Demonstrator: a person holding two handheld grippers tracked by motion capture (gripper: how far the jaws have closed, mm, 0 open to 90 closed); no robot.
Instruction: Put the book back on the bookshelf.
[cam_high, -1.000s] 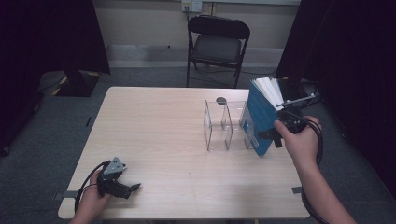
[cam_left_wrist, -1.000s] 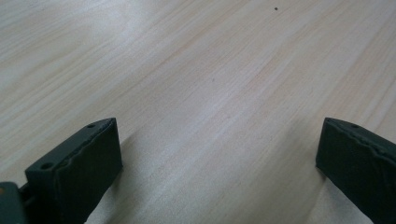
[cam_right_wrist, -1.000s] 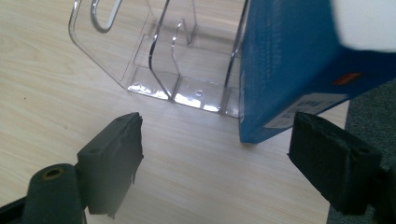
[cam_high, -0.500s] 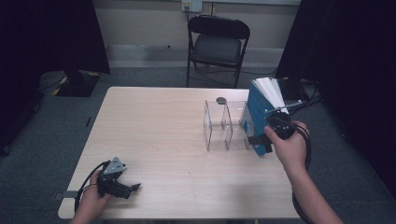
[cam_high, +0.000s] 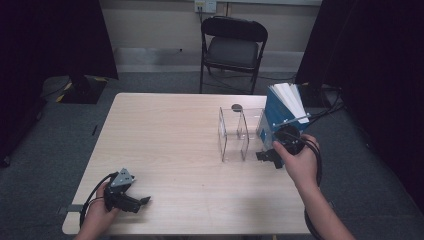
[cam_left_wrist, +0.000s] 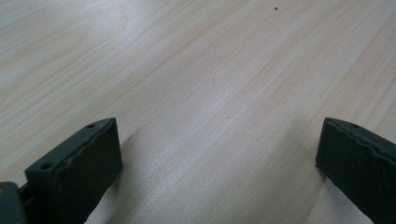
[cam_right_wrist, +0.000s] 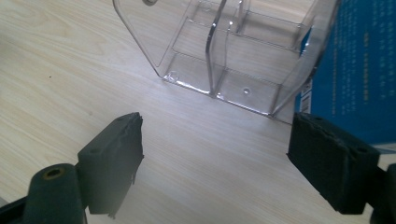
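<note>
Blue book (cam_high: 276, 117) stood tilted against the clear organizer's (cam_high: 240, 134) right side. Right gripper (cam_high: 266, 156), jaws apart and empty, hovered just in front of that organizer; the left gripper (cam_high: 140, 204), jaws also apart, rested well away. A clean grab probably called for straddling the book's spine squarely before squeezing.

A clear rack (cam_high: 240, 134) stands on the table (cam_high: 170, 145), a book (cam_high: 280, 117) upright at its right, a chair (cam_high: 231, 49) behind the table's far edge.

Table (cam_high: 170, 145): pale matt wood-grain laminate; organiser (cam_high: 240, 132): clear glossy plastic; book (cam_high: 280, 117): glossy blue cover, white paper pages.
</note>
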